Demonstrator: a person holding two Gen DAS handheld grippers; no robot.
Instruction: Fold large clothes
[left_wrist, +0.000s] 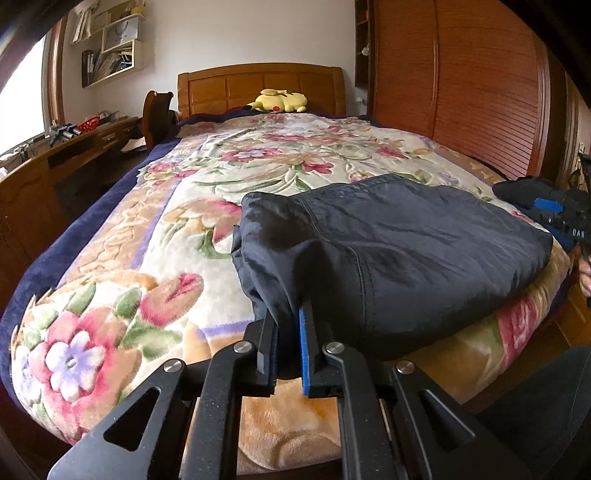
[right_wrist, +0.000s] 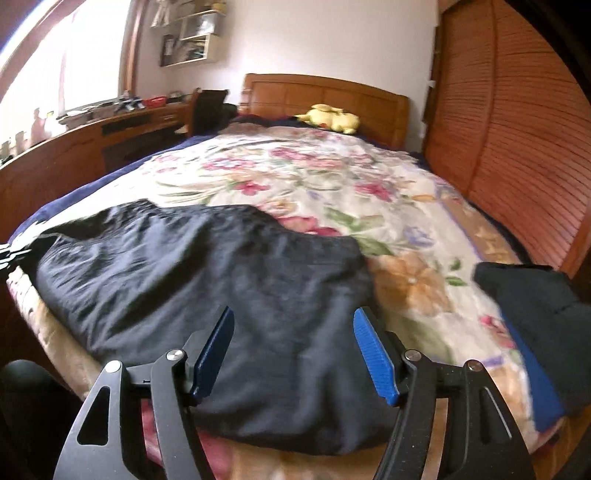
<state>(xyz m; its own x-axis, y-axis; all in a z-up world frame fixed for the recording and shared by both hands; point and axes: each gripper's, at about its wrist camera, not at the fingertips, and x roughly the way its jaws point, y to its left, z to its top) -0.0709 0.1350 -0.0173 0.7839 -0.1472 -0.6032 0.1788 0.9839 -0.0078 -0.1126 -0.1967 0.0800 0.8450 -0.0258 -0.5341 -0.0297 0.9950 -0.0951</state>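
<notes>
Garment, dark navy, large, lying partly folded near the foot of the bed; it fills the centre and right of the left wrist frame and the lower left and centre of the right wrist frame. Left gripper, bottom centre of its frame: clenched on a bunched fold at the garment's near left corner, cloth pinched between the blue-padded fingers. Right gripper, bottom centre of its frame: released, jaws spread wide, both blue pads over the garment's near edge; contact with the cloth cannot be told. The same gripper shows at the right edge of the left wrist frame. Blanket: floral, cream with pink, purple and green blooms, navy border, covering the bed under the garment. Second dark item with a blue strip, lower right of the right wrist frame, on the blanket, apart from the garment. Yellow plush: upper centre, at the wooden headboard. Wardrobe: slatted wood, upper right. Desk: wooden, cluttered, left edge. Wall shelves: upper left, holding books and papers. Window: bright, upper left of the right wrist frame.
</notes>
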